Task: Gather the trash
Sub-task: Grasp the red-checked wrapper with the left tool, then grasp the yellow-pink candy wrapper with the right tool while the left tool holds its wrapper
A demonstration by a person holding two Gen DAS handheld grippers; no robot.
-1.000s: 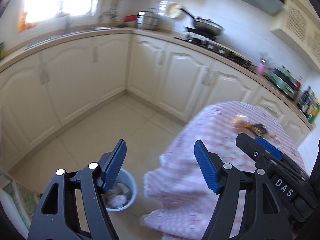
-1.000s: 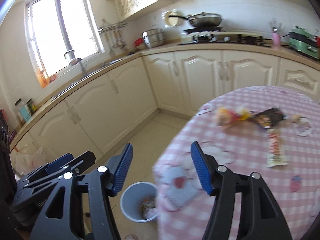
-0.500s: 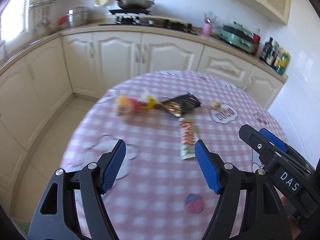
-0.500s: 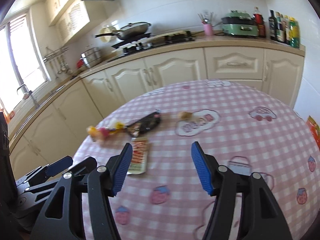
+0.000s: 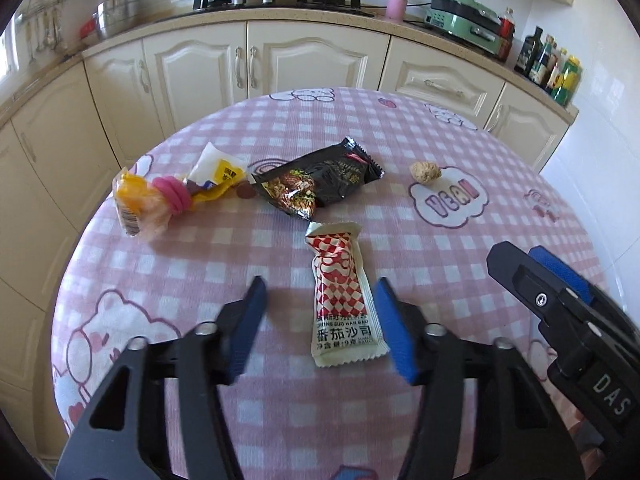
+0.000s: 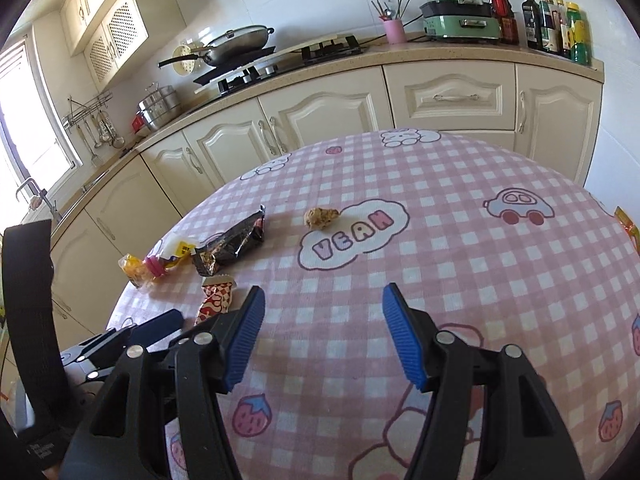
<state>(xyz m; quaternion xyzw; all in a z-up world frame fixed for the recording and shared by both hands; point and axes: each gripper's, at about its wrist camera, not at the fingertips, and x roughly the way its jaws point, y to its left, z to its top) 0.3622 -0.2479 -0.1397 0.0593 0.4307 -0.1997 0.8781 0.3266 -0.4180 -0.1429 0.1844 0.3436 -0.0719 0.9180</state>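
Trash lies on a round table with a pink checked cloth (image 5: 460,128). A red-and-white sauce packet (image 5: 342,292) lies between the fingers of my open left gripper (image 5: 320,300), which hangs just above it. Beyond it are a black snack wrapper (image 5: 320,178), a yellow-and-pink wrapper bundle (image 5: 160,196) and a small brown crumpled lump (image 5: 426,171). My right gripper (image 6: 322,308) is open and empty over the cloth, to the right of the left one. The right wrist view shows the lump (image 6: 320,216), black wrapper (image 6: 234,246) and packet (image 6: 218,294).
Cream kitchen cabinets (image 5: 248,64) run behind the table, with a hob and pan (image 6: 236,46), a green appliance (image 5: 466,16) and bottles (image 6: 556,20) on the counter. An orange wrapper (image 6: 626,226) shows at the table's right edge.
Both grippers swung from the floor bin and table edge onto the table top. The left gripper has come down close over the red-and-white packet. Both stay open.
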